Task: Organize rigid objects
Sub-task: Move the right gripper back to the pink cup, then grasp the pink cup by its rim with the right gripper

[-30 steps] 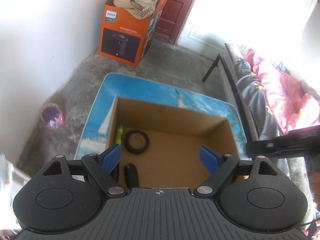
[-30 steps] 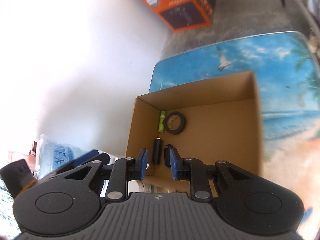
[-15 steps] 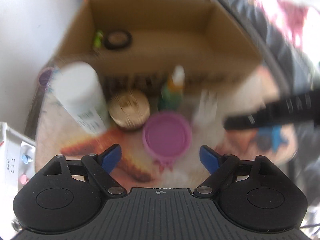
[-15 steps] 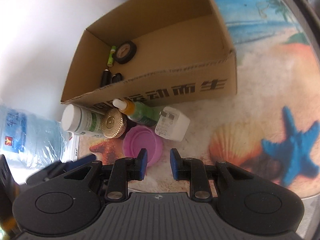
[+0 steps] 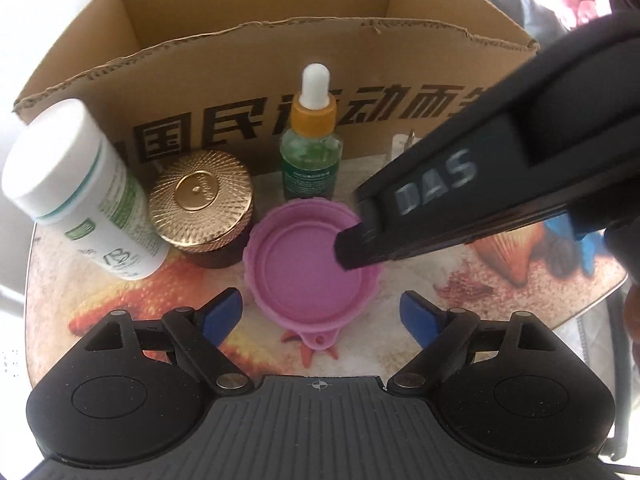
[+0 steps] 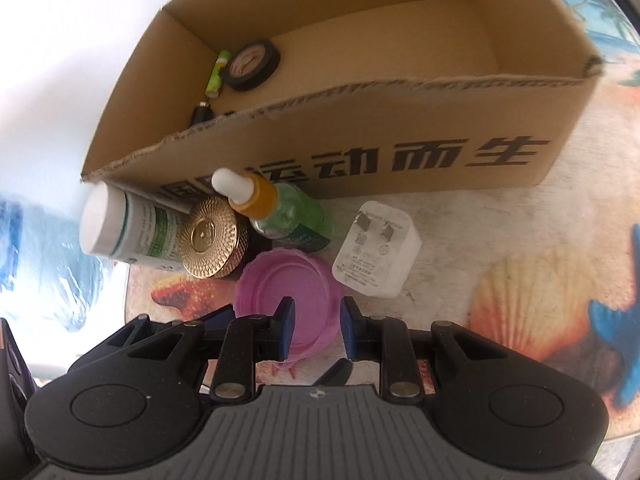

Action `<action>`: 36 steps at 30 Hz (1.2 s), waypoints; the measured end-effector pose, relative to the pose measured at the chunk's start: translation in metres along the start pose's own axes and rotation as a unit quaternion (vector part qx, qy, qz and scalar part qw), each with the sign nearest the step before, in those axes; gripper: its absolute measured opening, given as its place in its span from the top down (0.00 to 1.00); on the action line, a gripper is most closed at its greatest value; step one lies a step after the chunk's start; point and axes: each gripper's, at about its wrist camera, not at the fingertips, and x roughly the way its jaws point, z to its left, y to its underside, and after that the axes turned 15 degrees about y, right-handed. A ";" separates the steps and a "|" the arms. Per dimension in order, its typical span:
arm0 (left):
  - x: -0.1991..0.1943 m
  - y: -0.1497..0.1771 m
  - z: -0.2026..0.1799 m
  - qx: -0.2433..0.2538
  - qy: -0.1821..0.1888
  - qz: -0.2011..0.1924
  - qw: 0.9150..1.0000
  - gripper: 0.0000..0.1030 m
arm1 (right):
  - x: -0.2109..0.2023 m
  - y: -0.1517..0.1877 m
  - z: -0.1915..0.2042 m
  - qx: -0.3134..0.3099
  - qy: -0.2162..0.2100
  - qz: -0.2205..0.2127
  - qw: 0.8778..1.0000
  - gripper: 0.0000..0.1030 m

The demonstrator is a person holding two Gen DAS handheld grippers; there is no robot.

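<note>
A pink round lid (image 5: 308, 260) lies on the table in front of a cardboard box (image 5: 260, 68). My left gripper (image 5: 322, 312) is open, its blue pads on either side of the lid's near edge. My right gripper (image 6: 316, 330) hovers over the lid (image 6: 284, 292), jaws narrowly apart and empty; its body crosses the left wrist view (image 5: 460, 184). Beside the lid stand a white bottle (image 5: 80, 192), a gold-lidded jar (image 5: 202, 204), a green dropper bottle (image 5: 312, 148) and a white plug adapter (image 6: 376, 256).
Inside the box (image 6: 400, 92) lie a black tape roll (image 6: 252, 65), a green tube (image 6: 216, 74) and a black cylinder (image 6: 199, 114). A large water bottle (image 6: 36, 264) stands off the table's left edge. The table top (image 6: 520, 300) has a beach print.
Both grippers pulled back from over the box and came down toward the pink lid in front of it. The left jaws stay open; the right jaws have opened slightly.
</note>
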 end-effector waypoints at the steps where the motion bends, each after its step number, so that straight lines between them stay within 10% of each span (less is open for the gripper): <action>1: 0.001 0.000 0.000 0.001 -0.003 -0.003 1.000 0.17 | 0.002 0.001 0.001 -0.002 0.003 0.001 1.000 0.74; 36: 0.019 0.008 -0.041 0.005 0.021 -0.008 1.000 0.28 | 0.002 0.024 -0.024 -0.040 0.032 0.012 0.999 0.75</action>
